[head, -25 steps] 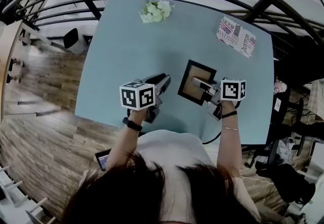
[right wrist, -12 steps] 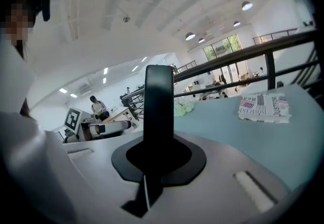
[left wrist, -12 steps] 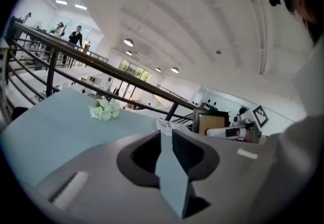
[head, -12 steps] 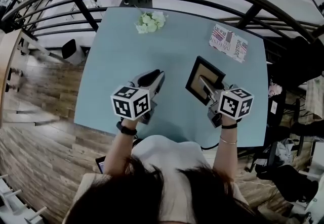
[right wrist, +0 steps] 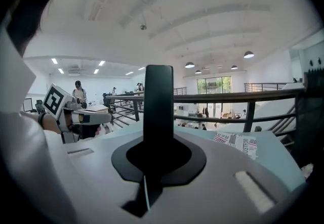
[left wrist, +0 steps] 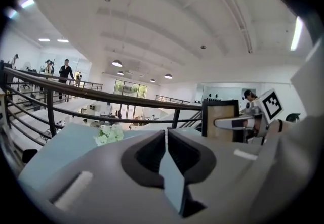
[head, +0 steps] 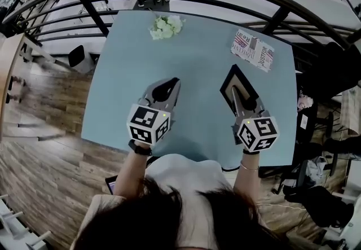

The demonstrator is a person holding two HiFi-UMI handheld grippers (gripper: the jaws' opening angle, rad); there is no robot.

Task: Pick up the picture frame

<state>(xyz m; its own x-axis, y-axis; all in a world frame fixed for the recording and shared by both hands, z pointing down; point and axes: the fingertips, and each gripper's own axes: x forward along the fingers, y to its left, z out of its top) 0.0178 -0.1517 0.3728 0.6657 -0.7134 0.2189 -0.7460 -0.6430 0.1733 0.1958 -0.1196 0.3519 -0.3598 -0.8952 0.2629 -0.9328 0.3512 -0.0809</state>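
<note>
Holding the frame point(head: 236, 77) clear of the table point(head: 124, 74), we clamp the right gripper point(head: 237, 96) on its edge so it stands upright. The left gripper point(head: 170, 82), whose jaws have just been closing on nothing, hovers beside it, unneeded.

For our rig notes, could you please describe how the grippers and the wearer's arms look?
The left gripper and right gripper are light grey with black padding; each carries a white cube with black square markers. The person wears a white top, a dark band on the left wrist and a thin bracelet on the right.
</note>
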